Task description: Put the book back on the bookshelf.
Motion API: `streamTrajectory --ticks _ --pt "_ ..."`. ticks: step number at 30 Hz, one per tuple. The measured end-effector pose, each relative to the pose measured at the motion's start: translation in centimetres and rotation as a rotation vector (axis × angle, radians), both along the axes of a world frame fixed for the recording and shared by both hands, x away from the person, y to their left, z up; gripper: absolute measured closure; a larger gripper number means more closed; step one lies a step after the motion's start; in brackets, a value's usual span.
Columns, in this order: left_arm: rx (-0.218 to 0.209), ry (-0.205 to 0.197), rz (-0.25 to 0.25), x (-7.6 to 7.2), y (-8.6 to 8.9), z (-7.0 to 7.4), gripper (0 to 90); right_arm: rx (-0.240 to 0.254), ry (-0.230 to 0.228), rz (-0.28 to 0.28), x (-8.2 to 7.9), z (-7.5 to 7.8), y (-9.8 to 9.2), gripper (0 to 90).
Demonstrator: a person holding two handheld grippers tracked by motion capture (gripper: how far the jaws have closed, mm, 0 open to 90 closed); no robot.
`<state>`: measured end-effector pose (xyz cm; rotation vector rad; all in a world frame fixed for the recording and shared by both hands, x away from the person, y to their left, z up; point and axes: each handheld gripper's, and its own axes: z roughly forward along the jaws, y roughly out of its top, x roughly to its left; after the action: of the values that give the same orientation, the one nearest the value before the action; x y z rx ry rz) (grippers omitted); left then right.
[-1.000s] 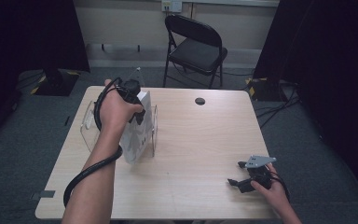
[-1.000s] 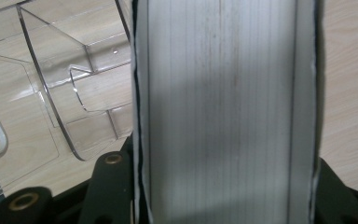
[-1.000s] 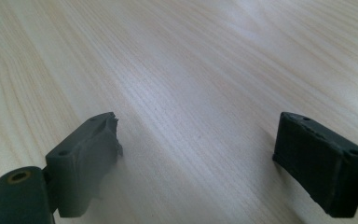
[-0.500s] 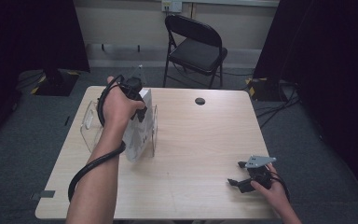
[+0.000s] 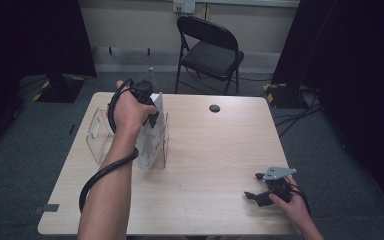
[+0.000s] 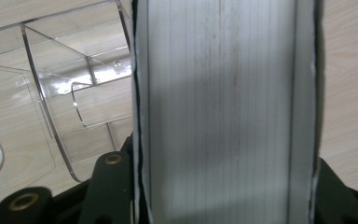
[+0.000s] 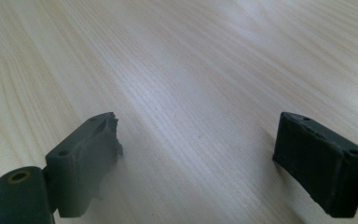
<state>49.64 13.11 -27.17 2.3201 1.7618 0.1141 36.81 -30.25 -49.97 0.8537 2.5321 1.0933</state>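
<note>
A thick white book (image 5: pixel 150 142) stands upright on the table, in the right-hand part of a clear acrylic rack (image 5: pixel 96 136). My left gripper (image 5: pixel 151 117) comes down on it from above and is shut on it. In the left gripper view the book's page edges (image 6: pixel 223 107) sit between the two black jaws, and the clear rack (image 6: pixel 65 79) lies to the left. My right gripper (image 5: pixel 252 196) rests near the table's front right corner. Its pads (image 7: pixel 88 149) stand wide apart over bare wood, so the right gripper (image 7: pixel 205 154) is open and holds nothing.
The light wooden table (image 5: pixel 215 150) has a small black round cap (image 5: pixel 214 108) near its far edge. A black folding chair (image 5: pixel 210 50) stands behind the table. Cables lie on the grey floor at the right.
The left hand with the book has edged very slightly toward the table's far side. The right hand has stayed put.
</note>
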Motion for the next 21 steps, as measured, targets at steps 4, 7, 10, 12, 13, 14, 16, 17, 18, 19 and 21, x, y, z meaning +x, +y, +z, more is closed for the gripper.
streamTrajectory --ticks 4,7,10,12,13,14,16,17,18,19,21 --pt "0.008 0.004 0.009 0.2 -0.2 -0.1 53.2 0.000 -0.001 0.001 0.0 0.0 0.0 12.2" --pt "0.006 0.004 0.011 0.4 -0.3 -0.4 53.2 -0.001 -0.001 0.003 0.0 0.0 0.0 12.2" --pt "0.007 0.005 0.018 0.5 -0.3 -0.5 53.2 0.000 -0.001 0.002 0.0 0.0 0.0 12.2" --pt "0.005 0.008 0.021 0.7 -0.3 -0.5 53.2 -0.001 -0.001 0.004 0.0 0.0 0.0 12.2" --pt "0.004 0.008 0.019 0.7 -0.4 -0.6 53.2 -0.001 -0.002 0.004 0.0 0.0 0.0 12.2" --pt "0.008 0.002 0.015 0.7 -0.4 -0.6 53.2 -0.001 -0.002 0.005 0.0 0.0 0.0 12.2" --pt "0.008 0.002 0.027 0.8 -0.5 -0.6 53.1 -0.002 -0.002 0.005 0.0 0.0 0.0 12.2" --pt "0.013 0.004 0.026 0.9 -0.5 -0.5 53.2 -0.002 0.000 0.004 0.0 0.0 0.0 12.2" --pt "0.021 0.001 0.035 0.9 -0.6 -0.5 53.2 -0.002 0.000 0.005 0.0 0.0 0.0 12.3" --pt "0.013 0.001 0.030 1.0 -0.6 -0.5 53.2 -0.001 0.000 0.005 0.0 0.0 0.0 12.2" --pt "0.011 0.000 0.036 1.1 -0.6 -0.5 53.2 -0.002 -0.001 0.006 0.0 0.0 0.0 12.2"
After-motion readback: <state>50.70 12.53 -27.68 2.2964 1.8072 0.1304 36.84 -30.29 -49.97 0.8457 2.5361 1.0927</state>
